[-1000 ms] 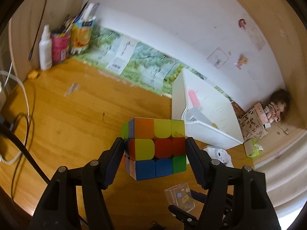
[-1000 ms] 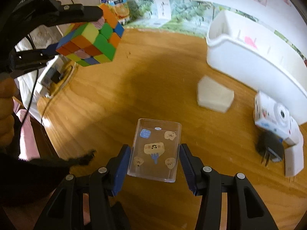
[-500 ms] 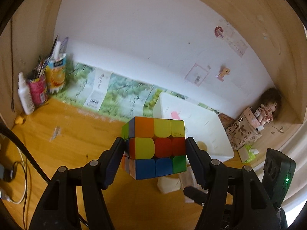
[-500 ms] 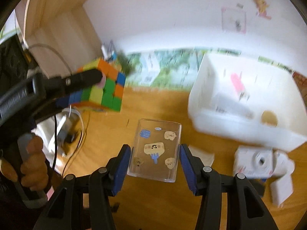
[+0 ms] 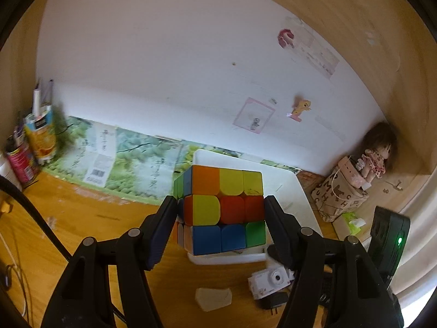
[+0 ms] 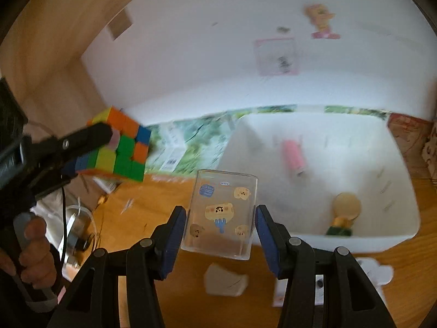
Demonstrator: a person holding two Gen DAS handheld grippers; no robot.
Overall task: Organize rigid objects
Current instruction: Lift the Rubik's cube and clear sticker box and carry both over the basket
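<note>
My left gripper (image 5: 220, 213) is shut on a multicoloured puzzle cube (image 5: 222, 209) and holds it in the air in front of the white bin (image 5: 284, 188). The cube (image 6: 117, 147) and the left gripper also show at the left of the right wrist view. My right gripper (image 6: 220, 218) is shut on a clear plastic box with cookie stickers (image 6: 221, 213), held above the wooden desk (image 6: 153, 207) just left of the white bin (image 6: 327, 235). The bin holds a pink tube (image 6: 293, 157) and a small round-topped bottle (image 6: 344, 213).
On the desk lie a white wedge-shaped piece (image 5: 213, 298), a small white toy camera (image 5: 270, 280) and a black plug (image 5: 271, 300). Cans with pens (image 5: 32, 142) stand at the back left. A doll (image 5: 377, 153) and a patterned box (image 5: 338, 196) sit at the back right. Cables (image 6: 79, 235) lie at the left.
Both grippers have risen and tilted up, so the wall fills more of each view. Both have come closer to the white bin. Each still holds its object.
</note>
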